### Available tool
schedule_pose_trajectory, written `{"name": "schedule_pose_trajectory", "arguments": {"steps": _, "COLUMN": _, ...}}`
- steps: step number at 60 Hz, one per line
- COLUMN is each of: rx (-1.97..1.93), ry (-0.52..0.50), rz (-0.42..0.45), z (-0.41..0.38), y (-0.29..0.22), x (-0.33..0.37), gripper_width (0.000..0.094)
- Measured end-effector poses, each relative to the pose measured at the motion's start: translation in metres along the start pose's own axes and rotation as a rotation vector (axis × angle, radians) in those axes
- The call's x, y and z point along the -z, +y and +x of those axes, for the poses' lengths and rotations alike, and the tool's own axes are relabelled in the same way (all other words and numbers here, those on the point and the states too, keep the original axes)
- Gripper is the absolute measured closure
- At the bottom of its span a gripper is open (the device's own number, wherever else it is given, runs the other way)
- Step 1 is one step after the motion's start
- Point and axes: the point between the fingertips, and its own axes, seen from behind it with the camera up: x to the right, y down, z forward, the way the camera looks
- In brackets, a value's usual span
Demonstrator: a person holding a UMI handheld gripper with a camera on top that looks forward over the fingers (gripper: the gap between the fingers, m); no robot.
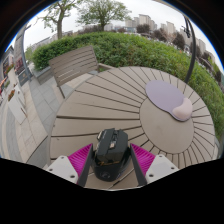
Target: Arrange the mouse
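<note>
Mouse (111, 150) sits clamped btwn pads of hand-held gripper (111, 161), low over table (90, 110); mousepad (166, 98) ahead-right, likely its destination.

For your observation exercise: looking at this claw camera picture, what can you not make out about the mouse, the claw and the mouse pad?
- Mouse, gripper view: its sides are hidden by the claw pads, so contact cannot be judged.
- Mouse's near end: hidden below, between the fingers.
- Mouse pad: its surface detail is too small to read.
- Wooden table: its near edge is cut off.

Black mouse (111, 145), magenta-padded tongs (112, 160), lilac mouse pad (167, 99), tan slatted table (90, 105)
</note>
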Motion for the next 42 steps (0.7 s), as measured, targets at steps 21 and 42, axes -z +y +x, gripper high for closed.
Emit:
{"name": "schedule_pose_trajectory", "arguments": {"steps": 21, "rx": 0.035, "ry": -0.063, "rz": -0.018, "z": -0.002, "y": 0.0, "x": 0.006, "gripper_width": 0.0486}}
{"name": "schedule_pose_trajectory", "arguments": {"steps": 42, "rx": 0.003, "ry": 0.02, "rz": 0.118, "z": 0.11, "y": -0.128, "x": 0.037, "gripper_width": 0.0487}}
